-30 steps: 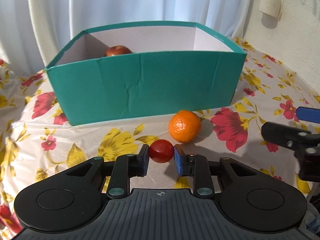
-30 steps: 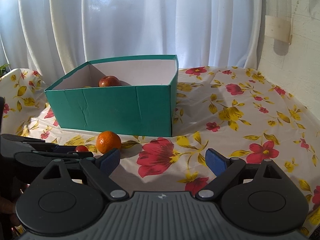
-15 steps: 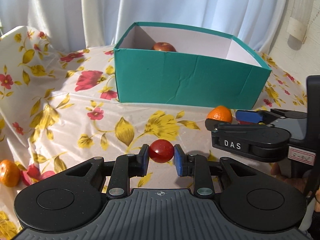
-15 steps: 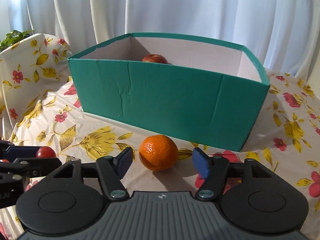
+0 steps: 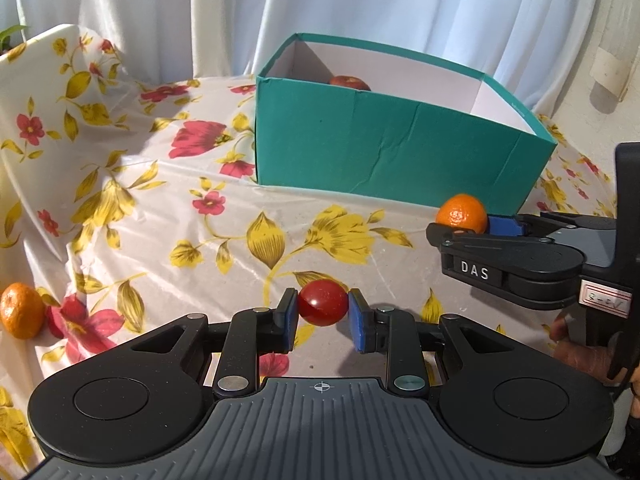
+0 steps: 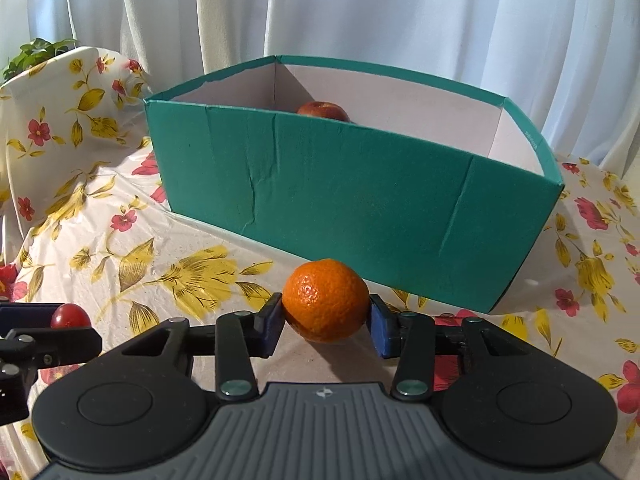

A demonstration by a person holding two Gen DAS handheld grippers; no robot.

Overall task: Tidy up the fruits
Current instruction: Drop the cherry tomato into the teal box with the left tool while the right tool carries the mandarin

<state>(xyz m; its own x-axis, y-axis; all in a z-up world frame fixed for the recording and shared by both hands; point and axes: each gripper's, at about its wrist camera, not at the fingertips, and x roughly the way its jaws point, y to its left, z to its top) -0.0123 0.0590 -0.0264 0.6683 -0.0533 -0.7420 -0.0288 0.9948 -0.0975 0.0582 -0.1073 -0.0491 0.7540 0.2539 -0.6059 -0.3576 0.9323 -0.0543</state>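
Note:
My left gripper (image 5: 323, 309) is shut on a small red fruit (image 5: 323, 308) and holds it above the cloth. The fruit also shows in the right wrist view (image 6: 70, 317). My right gripper (image 6: 326, 318) is shut on an orange tangerine (image 6: 326, 300), in front of the teal box (image 6: 352, 200). The tangerine (image 5: 462, 213) and the right gripper (image 5: 490, 226) show at the right of the left wrist view. A red apple (image 6: 323, 109) lies inside the box, mostly hidden by its wall.
A second tangerine (image 5: 22, 311) lies on the floral tablecloth (image 5: 160, 216) at the far left. White curtains hang behind the box (image 5: 384, 152). A green plant (image 6: 34, 54) stands at the back left.
My right gripper moved in around the tangerine and shut on it. My left gripper drew back and left from the box with the red fruit.

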